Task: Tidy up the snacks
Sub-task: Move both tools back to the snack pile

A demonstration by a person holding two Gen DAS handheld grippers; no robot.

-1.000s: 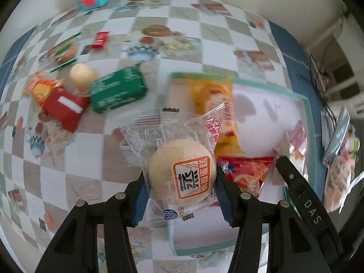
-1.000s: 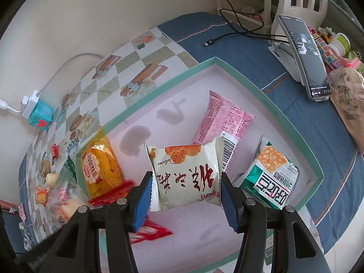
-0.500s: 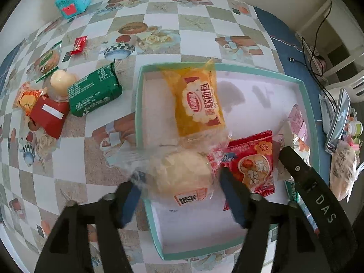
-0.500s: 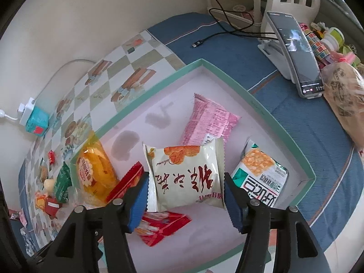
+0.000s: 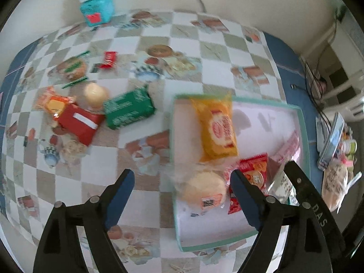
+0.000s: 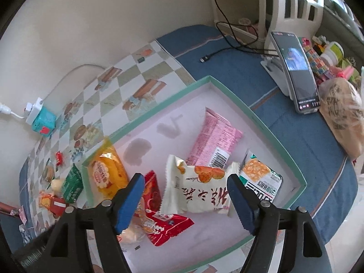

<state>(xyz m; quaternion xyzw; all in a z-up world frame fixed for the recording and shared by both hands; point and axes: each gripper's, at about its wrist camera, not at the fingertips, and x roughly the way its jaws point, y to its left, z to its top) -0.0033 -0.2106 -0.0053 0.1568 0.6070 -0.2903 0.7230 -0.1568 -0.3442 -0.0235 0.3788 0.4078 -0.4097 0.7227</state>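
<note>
L gripper (image 5: 182,191): jaws spread wide, nothing held. Bun (image 5: 203,190) in clear wrap is seen lying in the tray (image 5: 304,136), near-left corner, just inside the rim, partly over the red pack (image 5: 254,177). L view is motion-blurred.

R gripper (image 6: 185,195): jaws wide apart, nothing gripped; white pack (image 6: 198,193) lies flat between the blue pads (image 6: 129,202), no contact seen.

Tray contents (R view): yellow pack (image 6: 107,177) against the left wall; red pack beside it, toward the near side; white pack at centre, overlapping the lower end of the pink pack (image 6: 213,141); green-white pack (image 6: 261,179) at the right wall.

Left on the desk (image 5: 204,68), outside the tray (L view): green pack (image 5: 128,110), red box (image 5: 78,124), orange pack (image 5: 51,101), second round bun (image 5: 95,93), small red candy (image 5: 109,59). These are clustered well left of the tray; green pack nearest to it, not touching.

Teal box (image 5: 96,9) w/ white plug sits at the far desk edge by the wall. Phone (image 6: 295,72) on stand is noted right of the tray, on the blue cloth (image 6: 238,68).
</note>
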